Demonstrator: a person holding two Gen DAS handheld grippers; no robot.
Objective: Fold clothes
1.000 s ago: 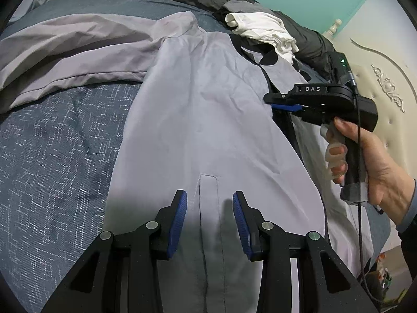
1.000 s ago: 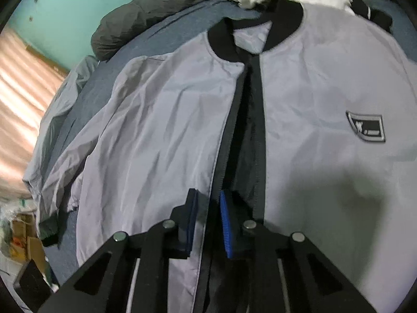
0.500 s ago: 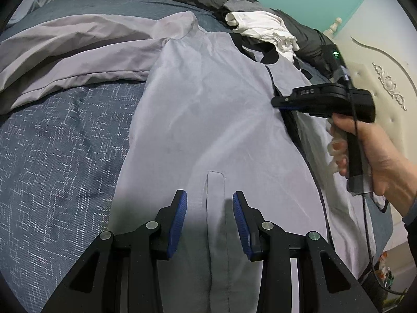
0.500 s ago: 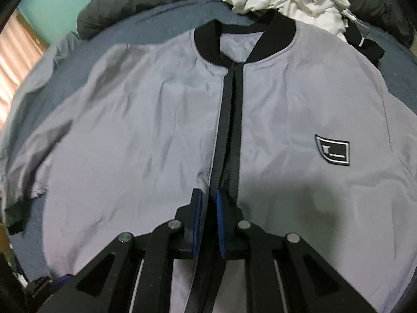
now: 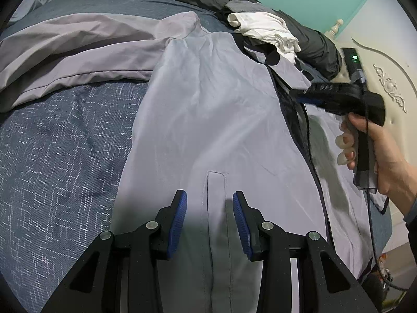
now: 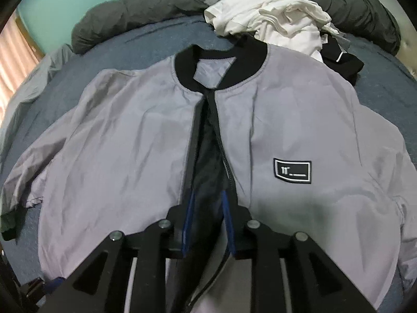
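Observation:
A light grey jacket lies front up on the bed, with a black collar, a logo patch and an unzipped black zipper. My right gripper hovers over the lower zipper. Its jaws are opening, with the dark lining and zipper edges below the gap and nothing pressed. In the left wrist view, a hand holds that right gripper above the zipper. My left gripper stands open over the jacket, its fingers either side of the pocket welt.
Crumpled white clothes and a black garment lie past the collar. A dark duvet runs along the far edge. A grey sheet bunches on the blue bedspread. A cream headboard stands at right.
My right gripper closed on the left zipper edge, drew that panel toward the middle, then opened and lifted a little. The left gripper has not moved.

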